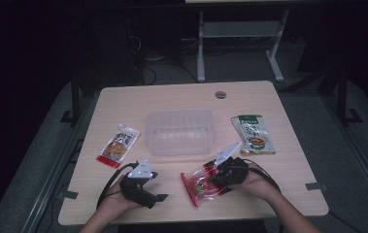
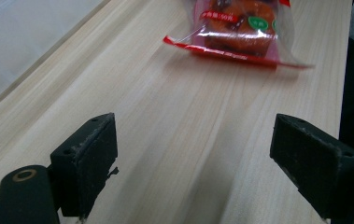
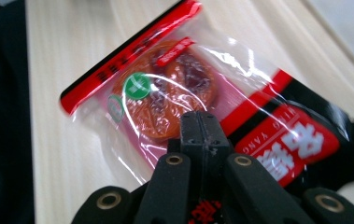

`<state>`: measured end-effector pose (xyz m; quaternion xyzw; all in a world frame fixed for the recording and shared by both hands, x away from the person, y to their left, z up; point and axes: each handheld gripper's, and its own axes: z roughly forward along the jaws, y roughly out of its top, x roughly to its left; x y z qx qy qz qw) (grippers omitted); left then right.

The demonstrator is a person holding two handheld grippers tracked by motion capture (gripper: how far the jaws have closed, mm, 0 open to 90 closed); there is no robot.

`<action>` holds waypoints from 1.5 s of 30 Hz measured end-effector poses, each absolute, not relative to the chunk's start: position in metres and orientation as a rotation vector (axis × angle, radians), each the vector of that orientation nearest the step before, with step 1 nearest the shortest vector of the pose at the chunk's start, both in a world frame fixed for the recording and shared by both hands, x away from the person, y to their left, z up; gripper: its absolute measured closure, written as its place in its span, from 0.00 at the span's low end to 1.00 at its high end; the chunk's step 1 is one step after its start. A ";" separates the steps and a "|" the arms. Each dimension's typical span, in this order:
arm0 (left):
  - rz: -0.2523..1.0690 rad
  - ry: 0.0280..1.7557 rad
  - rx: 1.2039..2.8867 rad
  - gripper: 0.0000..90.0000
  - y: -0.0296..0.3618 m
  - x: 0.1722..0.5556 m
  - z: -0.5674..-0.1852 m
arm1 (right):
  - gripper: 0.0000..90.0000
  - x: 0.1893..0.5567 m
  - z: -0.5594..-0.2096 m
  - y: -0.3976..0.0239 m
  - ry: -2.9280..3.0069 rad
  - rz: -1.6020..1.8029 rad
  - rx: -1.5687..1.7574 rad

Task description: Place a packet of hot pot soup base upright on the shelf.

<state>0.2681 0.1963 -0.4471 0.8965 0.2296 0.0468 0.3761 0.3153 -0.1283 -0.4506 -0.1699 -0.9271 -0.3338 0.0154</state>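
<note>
The red snack packet is lying on the near part of the table, in front of the clear plastic container, and the right gripper is pinching it: in the right gripper view its jaws are standing pressed together over the packet's edge. So the pick looks made, but nothing is sitting in the container yet. The left gripper is waiting just left of the packet, jaws spread wide with nothing between them. An orange pouch and a green pouch are flanking the container, untouched, so most of the packing is looking undone.
</note>
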 end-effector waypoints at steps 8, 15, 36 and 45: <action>0.122 0.576 2.293 0.17 0.195 0.268 -0.447 | 0.98 0.311 -0.450 -0.113 -2.888 -1.061 -0.479; 0.165 0.533 2.277 0.29 0.191 0.266 -0.441 | 0.74 0.309 -0.440 -0.134 -2.836 -1.131 -0.658; 0.011 0.473 2.368 0.98 0.132 0.285 -0.439 | 0.36 0.292 -0.438 -0.198 -2.783 -1.205 -0.984; 0.021 0.491 2.400 0.98 0.131 0.284 -0.448 | 0.34 0.296 -0.439 -0.196 -2.796 -1.195 -0.981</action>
